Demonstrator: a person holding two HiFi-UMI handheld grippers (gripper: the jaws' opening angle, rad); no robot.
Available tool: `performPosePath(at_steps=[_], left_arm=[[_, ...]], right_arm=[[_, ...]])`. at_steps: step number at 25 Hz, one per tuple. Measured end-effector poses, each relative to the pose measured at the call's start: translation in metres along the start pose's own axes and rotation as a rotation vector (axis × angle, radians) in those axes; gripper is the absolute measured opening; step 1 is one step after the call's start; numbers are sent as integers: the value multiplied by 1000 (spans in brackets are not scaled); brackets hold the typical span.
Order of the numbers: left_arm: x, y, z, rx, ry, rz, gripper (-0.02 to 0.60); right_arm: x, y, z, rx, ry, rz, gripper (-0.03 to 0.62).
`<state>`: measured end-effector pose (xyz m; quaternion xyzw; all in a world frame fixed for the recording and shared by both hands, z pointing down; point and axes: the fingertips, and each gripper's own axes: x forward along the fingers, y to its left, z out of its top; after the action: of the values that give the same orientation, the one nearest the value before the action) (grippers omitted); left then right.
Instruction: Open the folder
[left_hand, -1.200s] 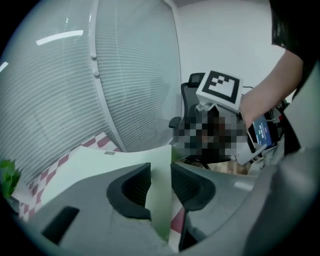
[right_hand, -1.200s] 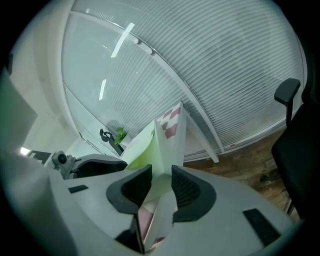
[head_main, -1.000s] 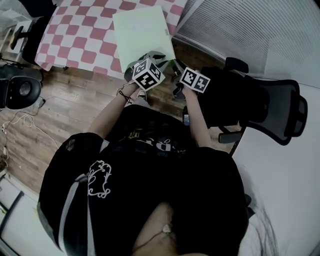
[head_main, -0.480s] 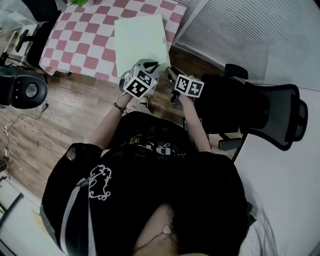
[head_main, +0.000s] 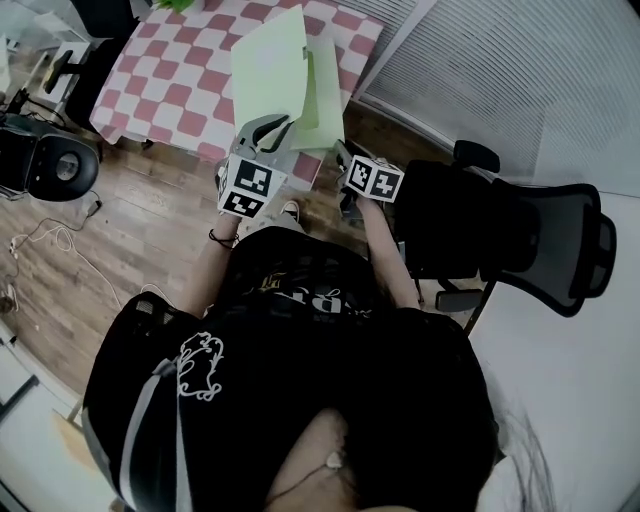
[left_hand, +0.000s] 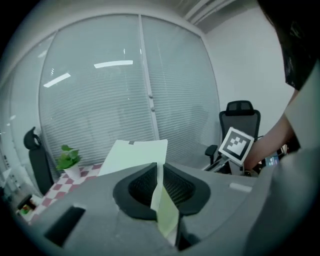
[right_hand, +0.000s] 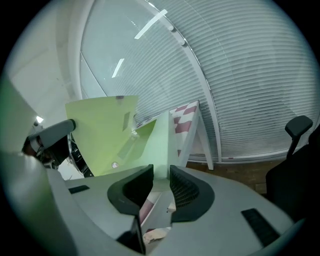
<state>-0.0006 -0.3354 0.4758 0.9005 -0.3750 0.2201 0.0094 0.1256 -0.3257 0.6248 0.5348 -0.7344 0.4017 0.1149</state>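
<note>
A pale green folder lies at the near edge of the table with the pink-and-white checked cloth (head_main: 170, 70). Its front cover (head_main: 268, 65) stands lifted and tilted up, away from the back sheet (head_main: 325, 100). My left gripper (head_main: 283, 125) is shut on the cover's near edge; in the left gripper view the thin green sheet (left_hand: 135, 152) is pinched between the jaws (left_hand: 159, 172). My right gripper (head_main: 342, 155) sits at the folder's near right corner. Its jaws (right_hand: 161, 177) are closing with a gap showing, and the back sheet's edge (right_hand: 160, 145) runs in between them.
A black mesh office chair (head_main: 530, 230) stands close on the right, another chair base (head_main: 50, 165) on the left. Window blinds (head_main: 500, 60) run behind the table. A small potted plant (left_hand: 67, 157) stands on the table's far side. Wood floor lies below.
My left gripper shut on the folder's cover and rose, swinging the cover up from flat. The right gripper stayed at the near right corner.
</note>
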Motion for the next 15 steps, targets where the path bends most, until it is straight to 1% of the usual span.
performPosePath(at_steps=[2,5,6,8,11,15], left_arm=[[-24,22,3,2,-29,118,38],[-66,60,-4,-39,-57,347,38],[-80,72,-10,-57,-58,417,38],[-103,92,-30,-97,-30,523,38],[-133,117,-67,-165,29,621,38],[-161,144,-116,-253,136,705,43]], right_arm=[[0,0,0,-12,-2,-8,101],[1,1,0,-30,-7,-22,100],[1,2,1,-34,-9,-24,100],[0,1,1,-41,-8,-30,100],[0,1,1,-42,-8,-35,100],[-1,2,1,-43,-4,-41,100]])
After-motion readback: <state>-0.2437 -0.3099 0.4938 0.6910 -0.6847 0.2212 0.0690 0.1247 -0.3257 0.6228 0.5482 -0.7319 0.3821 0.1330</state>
